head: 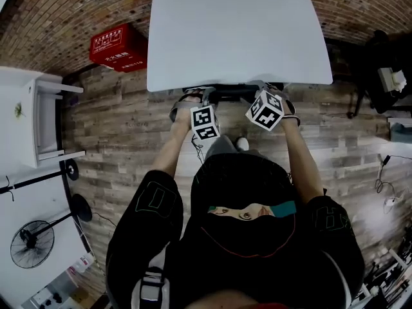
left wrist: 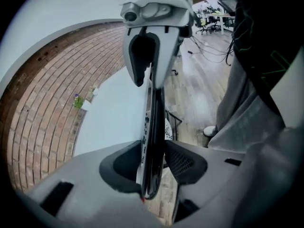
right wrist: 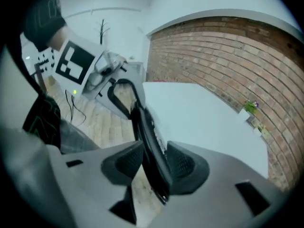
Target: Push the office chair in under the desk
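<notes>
Showing a wood-plank floor [head: 122,147] and brick wall [head: 64,11], with the white, smooth-topped counter [head: 238,37] against that wall. The chair [head: 228,94] sits already tucked beneath the counter's near edge; only its dark back shows. It probably rolls easily on castors, unseen here, yet is bulky, so a push is best given high on the stiff back, both sides evenly. The top rim [left wrist: 154,113] is thin, black, glossy and gently curved, likely slippery. Left gripper [left wrist: 153,163] and right gripper [right wrist: 153,164]: jaws part-open, each straddling that rim, apparently without clamping it.
</notes>
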Motion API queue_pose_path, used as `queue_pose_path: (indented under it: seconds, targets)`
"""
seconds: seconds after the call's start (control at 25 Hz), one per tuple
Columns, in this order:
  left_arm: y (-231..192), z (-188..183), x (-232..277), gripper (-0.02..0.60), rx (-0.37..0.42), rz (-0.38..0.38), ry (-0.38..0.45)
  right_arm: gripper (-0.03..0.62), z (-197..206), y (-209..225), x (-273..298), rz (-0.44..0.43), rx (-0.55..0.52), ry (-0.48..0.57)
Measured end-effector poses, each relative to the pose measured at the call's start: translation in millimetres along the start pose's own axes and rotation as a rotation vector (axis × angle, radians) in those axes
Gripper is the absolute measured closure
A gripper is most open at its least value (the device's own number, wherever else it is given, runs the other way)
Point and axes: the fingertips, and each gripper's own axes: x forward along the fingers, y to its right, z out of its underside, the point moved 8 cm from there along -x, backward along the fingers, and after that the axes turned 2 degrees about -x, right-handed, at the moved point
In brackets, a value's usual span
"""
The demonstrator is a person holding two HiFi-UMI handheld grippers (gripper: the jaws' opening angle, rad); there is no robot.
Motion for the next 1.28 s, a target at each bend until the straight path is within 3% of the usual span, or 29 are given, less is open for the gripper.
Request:
queue_pose_path:
  seconds: [0.08, 0.16, 0.28, 0.4, 0.52, 0.72, 0.92, 1.0, 1.16, 1.28]
  targets:
    - [-15, -3, -20, 0.424, -0.05, -0.006, 0.097, 0.439, -8, 18, -21, 0.013, 0.106, 0.115]
    - [-46, -10, -42, 0.572, -0.181, -0.097, 0.225, 0.474, -15, 38, -39, 0.057, 0.182, 0.229]
    - [-97, -32, -73, 0.572, -0.388, -0.204, 0.396, 0.543, -26, 67, -64, 0.147, 0.252, 0.368]
    - [-137, -57, -103, 0.572, -0.501, -0.316, 0.556, 0.589, -42, 88, -88, 0.208, 0.309, 0.499]
    - [-169, -79, -133, 0.574, -0.596, -0.399, 0.707, 0.589, -62, 105, -112, 0.252, 0.339, 0.607]
    - [-207, -100, -173, 0.574, -0.847, -0.501, 0.923, 0.591, -87, 130, -157, 0.325, 0.393, 0.81]
    - [-223, -102, -196, 0.574, -1.055, -0.605, 0.998, 0.591, -103, 149, -195, 0.449, 0.509, 0.906]
    - [-219, -100, -198, 0.575, -1.099, -0.622, 0.991, 0.591, -103, 150, -204, 0.502, 0.56, 0.911]
    - [-204, -97, -201, 0.575, -1.077, -0.654, 0.955, 0.591, -90, 148, -211, 0.623, 0.586, 0.83]
    - [-195, -97, -201, 0.574, -1.053, -0.672, 0.942, 0.591, -81, 145, -210, 0.662, 0.585, 0.788]
